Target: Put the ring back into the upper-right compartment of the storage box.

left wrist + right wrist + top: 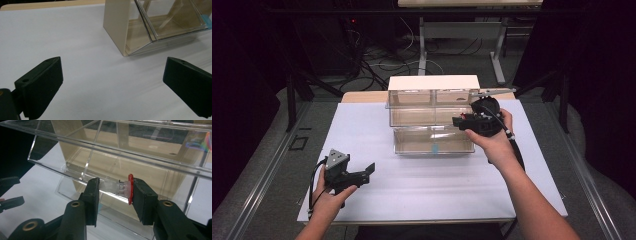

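Right gripper [113, 192] clamps a small clear tube with a red cap [121, 188] crosswise between its pads, red cap against the right-hand pad. Directly beyond the jaws stands the beige drawer unit [433, 82], its clear drawers [433, 141] pulled out. Left gripper [112, 85], well apart on the white tabletop [422, 185], has its jaws wide with nothing between them.

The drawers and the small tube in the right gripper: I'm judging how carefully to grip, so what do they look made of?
Drawers: clear, glossy hard plastic, likely acrylic; you see through the walls, and edges glint. Cabinet shell: opaque cream, matte, probably plastic or painted board. Small tube held in the right gripper: transparent plastic, with a red rim of glossy plastic.
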`<control>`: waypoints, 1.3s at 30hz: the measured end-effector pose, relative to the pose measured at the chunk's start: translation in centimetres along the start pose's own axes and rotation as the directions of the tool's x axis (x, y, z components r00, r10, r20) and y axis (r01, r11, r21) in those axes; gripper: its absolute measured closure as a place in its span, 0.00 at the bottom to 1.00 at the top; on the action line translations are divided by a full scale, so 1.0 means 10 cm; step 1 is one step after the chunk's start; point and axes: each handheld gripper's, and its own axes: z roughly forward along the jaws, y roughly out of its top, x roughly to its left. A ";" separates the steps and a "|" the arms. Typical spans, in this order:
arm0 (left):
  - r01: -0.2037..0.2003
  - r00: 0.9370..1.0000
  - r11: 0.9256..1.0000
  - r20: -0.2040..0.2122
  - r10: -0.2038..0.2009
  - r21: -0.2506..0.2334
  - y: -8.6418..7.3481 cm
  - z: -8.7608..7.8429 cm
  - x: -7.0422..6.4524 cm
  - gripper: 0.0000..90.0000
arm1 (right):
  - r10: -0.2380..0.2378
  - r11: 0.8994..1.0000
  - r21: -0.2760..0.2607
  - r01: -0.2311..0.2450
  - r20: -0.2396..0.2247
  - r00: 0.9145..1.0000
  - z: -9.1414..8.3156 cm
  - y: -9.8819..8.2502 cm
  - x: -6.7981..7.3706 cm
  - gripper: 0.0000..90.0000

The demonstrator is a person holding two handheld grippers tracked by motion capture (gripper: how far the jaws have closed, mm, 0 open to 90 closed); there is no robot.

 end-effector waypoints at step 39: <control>0.001 1.000 1.000 0.000 -0.001 0.003 0.00 0.00 0.01 0.04 | 0.043 0.999 0.022 -0.044 0.077 0.996 0.44 0.06 -0.10 0.65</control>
